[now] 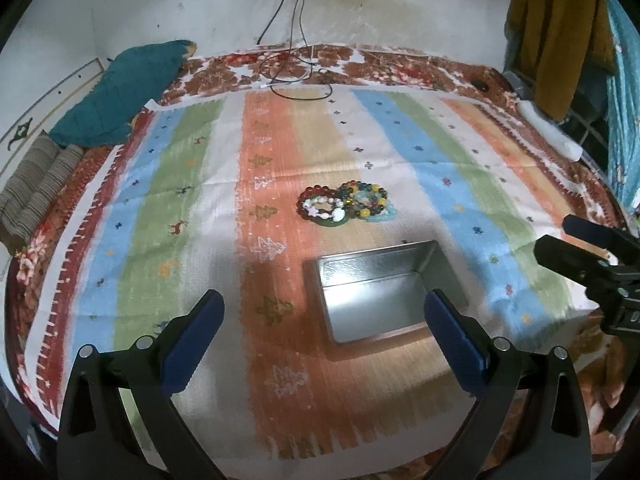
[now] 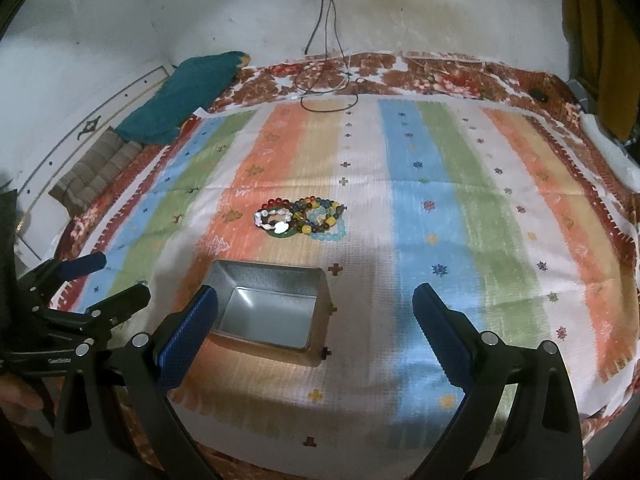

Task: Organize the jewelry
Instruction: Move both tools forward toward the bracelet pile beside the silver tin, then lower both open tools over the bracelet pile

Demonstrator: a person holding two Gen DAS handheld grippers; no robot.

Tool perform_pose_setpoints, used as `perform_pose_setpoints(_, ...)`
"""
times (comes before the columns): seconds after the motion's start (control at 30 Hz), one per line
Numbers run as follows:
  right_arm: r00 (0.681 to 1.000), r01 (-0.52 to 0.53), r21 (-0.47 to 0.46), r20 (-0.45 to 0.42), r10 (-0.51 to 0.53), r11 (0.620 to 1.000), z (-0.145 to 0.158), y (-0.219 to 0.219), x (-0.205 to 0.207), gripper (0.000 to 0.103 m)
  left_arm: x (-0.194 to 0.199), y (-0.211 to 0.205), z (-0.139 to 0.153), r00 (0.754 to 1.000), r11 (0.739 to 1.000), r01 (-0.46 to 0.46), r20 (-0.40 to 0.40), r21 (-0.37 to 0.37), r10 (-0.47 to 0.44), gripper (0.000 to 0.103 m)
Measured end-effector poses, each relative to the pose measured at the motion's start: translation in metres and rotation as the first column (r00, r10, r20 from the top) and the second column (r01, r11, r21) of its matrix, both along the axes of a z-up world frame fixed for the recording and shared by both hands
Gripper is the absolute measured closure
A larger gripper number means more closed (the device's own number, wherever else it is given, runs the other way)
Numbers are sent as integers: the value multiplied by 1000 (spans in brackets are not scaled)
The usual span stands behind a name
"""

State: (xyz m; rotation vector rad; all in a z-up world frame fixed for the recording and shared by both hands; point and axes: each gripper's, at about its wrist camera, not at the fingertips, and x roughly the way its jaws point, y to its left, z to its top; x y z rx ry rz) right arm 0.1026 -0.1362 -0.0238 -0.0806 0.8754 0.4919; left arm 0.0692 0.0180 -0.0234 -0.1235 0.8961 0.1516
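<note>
A pile of beaded bracelets (image 1: pixel 345 203) lies on the striped cloth, beyond an open empty metal tin (image 1: pixel 386 289). In the right wrist view the bracelets (image 2: pixel 301 219) lie past the tin (image 2: pixel 268 306). My left gripper (image 1: pixel 322 314) is open and empty, held above the cloth just short of the tin. My right gripper (image 2: pixel 316 312) is open and empty, with its left finger over the tin's near left corner. Each gripper shows at the edge of the other's view: the right one (image 1: pixel 576 244) and the left one (image 2: pixel 100 280).
A striped cloth (image 1: pixel 200 184) covers a bed. A teal pillow (image 1: pixel 120 92) and folded striped blanket (image 1: pixel 36 188) lie at the far left. Black cables (image 1: pixel 296 76) trail from a wall socket onto the far edge. Clothes (image 1: pixel 560 32) hang at the right.
</note>
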Motion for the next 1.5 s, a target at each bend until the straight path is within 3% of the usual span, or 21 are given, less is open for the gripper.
perform_pose_setpoints(0.2, 1000, -13, -3, -26, 13, 1000, -3, 6, 12, 4, 16, 7, -3, 1000, 1000, -8, -21, -4, 8, 6)
perform_pose_setpoints(0.57, 997, 39, -102, -67, -46, 994, -15, 13, 52, 4, 52, 34, -13, 995, 998, -62, -80, -31, 60, 6)
perform_pose_setpoints(0.93, 988, 22, -84, -151, -34, 996, -27, 29, 91, 4, 91, 51, -26, 987, 993, -99, -133, -56, 91, 6)
perform_pose_setpoints(1.23, 988, -10, -100, -157, -6, 995, -35, 50, 124, 4, 120, 62, -45, 977, 991, -107, -195, -75, 91, 6)
perform_pose_setpoints(1.5, 983, -42, -114, -185, 21, 993, -50, 65, 149, 4, 145, 69, -61, 969, 989, -99, -237, -113, 70, 14)
